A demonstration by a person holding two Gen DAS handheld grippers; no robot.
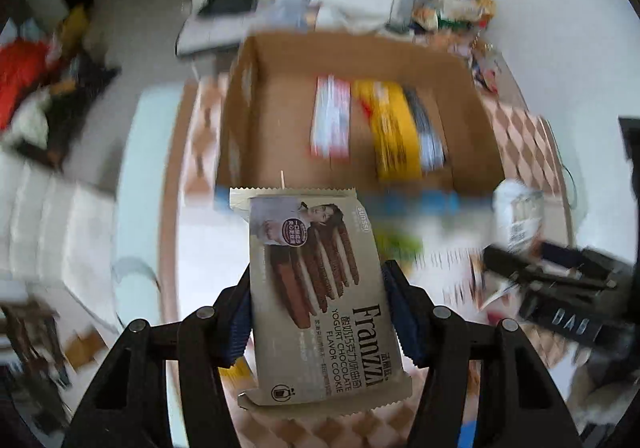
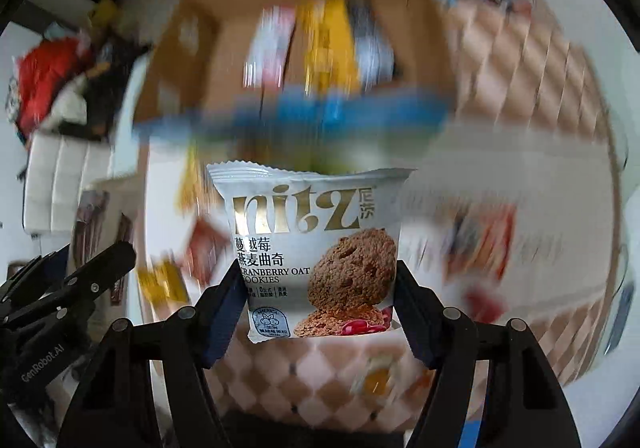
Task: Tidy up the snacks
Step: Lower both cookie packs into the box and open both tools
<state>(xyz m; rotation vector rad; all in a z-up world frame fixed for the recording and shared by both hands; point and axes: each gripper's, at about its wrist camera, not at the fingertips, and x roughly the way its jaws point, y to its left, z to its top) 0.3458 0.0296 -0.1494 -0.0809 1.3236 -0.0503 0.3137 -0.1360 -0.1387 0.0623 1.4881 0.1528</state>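
The left tongs (image 1: 320, 312) are clamped on a tan Franzzi pack (image 1: 316, 296) of yogurt chocolate cookies; the blue pads (image 1: 402, 318) press its two long edges, and the pack hangs lengthwise between them, its far crimped end pointing toward the box. The right tongs (image 2: 318, 304) grip a white Nitz pack (image 2: 316, 252) of cranberry oat cookies, their pads (image 2: 224, 312) squeezing its lower sides while the upper crimped edge stands free above them. Both packs are held in the air above the worktop, clear of everything under them.

Below and beyond lies the worktop (image 1: 516, 135), covered in a pink-and-white chequered cloth. An open cardboard box (image 1: 248, 87) sits on it, just past the held packs. Inside, three packs lie side by side on the bottom: a red-and-white one (image 1: 332, 119), a yellow one (image 1: 394, 127) and a dark striped one (image 1: 428, 131). A blue strip (image 2: 296, 115), blurred, crosses the box's near edge.

More loose snacks (image 2: 480, 244) lie scattered on the cloth, too blurred to name. In the left view the right tongs (image 1: 532, 252) show at the right edge with the white pack. In the right view the left tongs' black frame (image 2: 64, 288) shows at lower left. Beyond the box stands a bin (image 1: 452, 3) full of wrappers, and off the worktop's left side a white sofa (image 1: 48, 215) and a red heap (image 1: 24, 75).
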